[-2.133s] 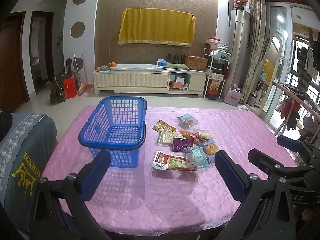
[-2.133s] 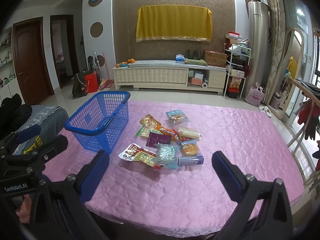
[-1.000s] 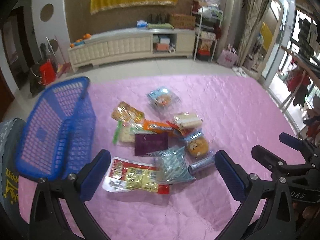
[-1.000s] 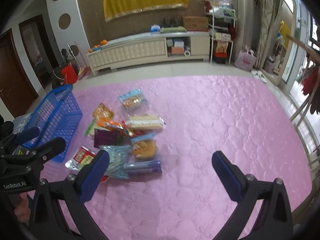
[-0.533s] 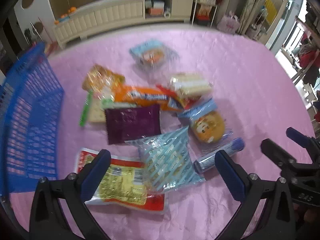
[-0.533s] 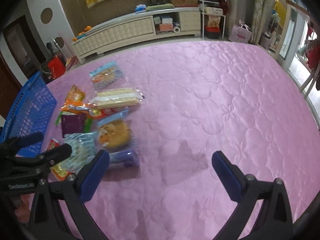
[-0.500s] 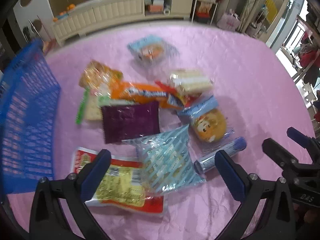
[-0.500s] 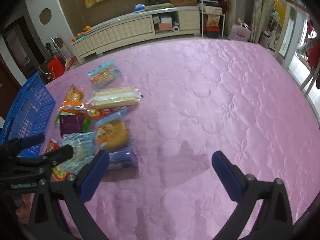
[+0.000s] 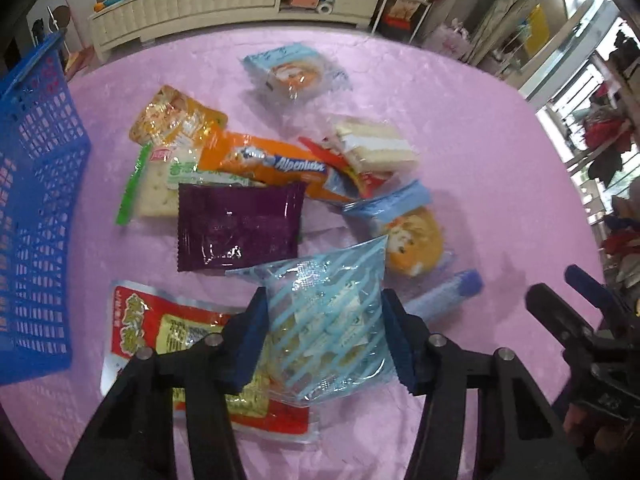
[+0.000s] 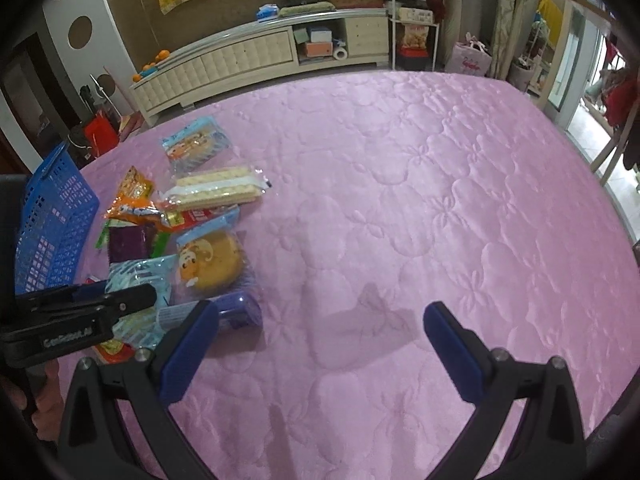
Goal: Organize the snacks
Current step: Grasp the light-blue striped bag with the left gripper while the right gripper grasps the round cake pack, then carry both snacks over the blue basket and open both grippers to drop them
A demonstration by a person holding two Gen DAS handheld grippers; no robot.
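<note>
Between your closing left claw (image 9: 324,336), the slick blue-striped packet (image 9: 326,320) may squirt free, while your right claw (image 10: 320,344) gapes empty.

The left gripper (image 9: 324,332) pointed steeply downward, its jaws closing, with a blue striped packet (image 9: 332,320) between its 2 blue pads (image 9: 250,340), which lay against the packet's sides. The right gripper (image 10: 320,344) also tilted downward, its jaws spread wide with nothing between them. Part of a hand (image 10: 44,404) showed behind the left gripper's handle.
</note>
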